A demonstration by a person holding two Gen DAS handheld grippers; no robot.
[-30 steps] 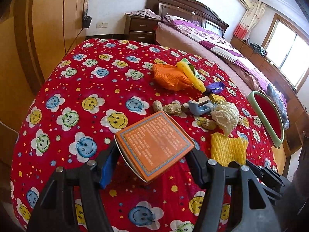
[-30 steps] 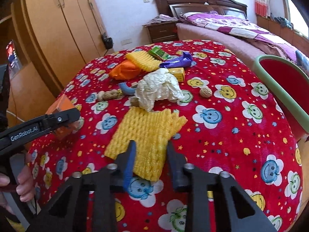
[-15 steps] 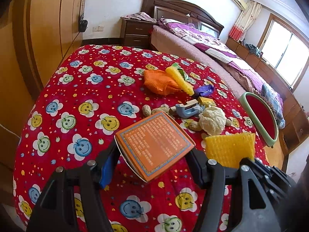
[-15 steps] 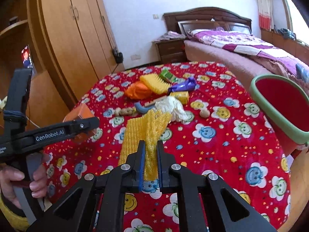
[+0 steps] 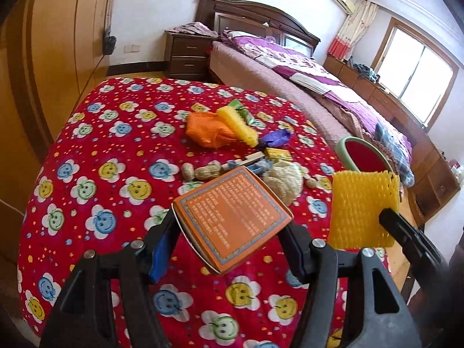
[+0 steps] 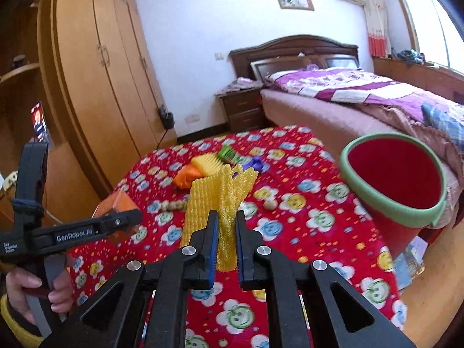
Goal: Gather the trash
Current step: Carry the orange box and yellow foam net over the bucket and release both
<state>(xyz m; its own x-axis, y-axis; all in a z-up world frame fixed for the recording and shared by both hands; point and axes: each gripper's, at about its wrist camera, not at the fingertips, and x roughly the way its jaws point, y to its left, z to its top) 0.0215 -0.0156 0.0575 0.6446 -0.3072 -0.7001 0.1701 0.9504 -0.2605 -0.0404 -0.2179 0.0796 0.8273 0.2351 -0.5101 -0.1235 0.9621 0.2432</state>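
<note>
My left gripper is shut on a flat orange box, held tilted above the red smiley tablecloth. That box shows at the left of the right wrist view as the orange box. My right gripper is shut on a yellow foam net sleeve, lifted off the cloth; the same foam net hangs at the right of the left wrist view. A red bin with a green rim stands past the table's right edge. More trash lies mid-table: an orange foam net, a crumpled tissue, peanuts.
A purple wrapper, a small yellow box and a green packet lie near the far side of the table. A bed stands behind, a wooden wardrobe to the left. A person's hand holds the left gripper's handle.
My right gripper closed on the yellow foam net and lifted it off the cloth. Both grippers rose; the left one still carries the orange box.
</note>
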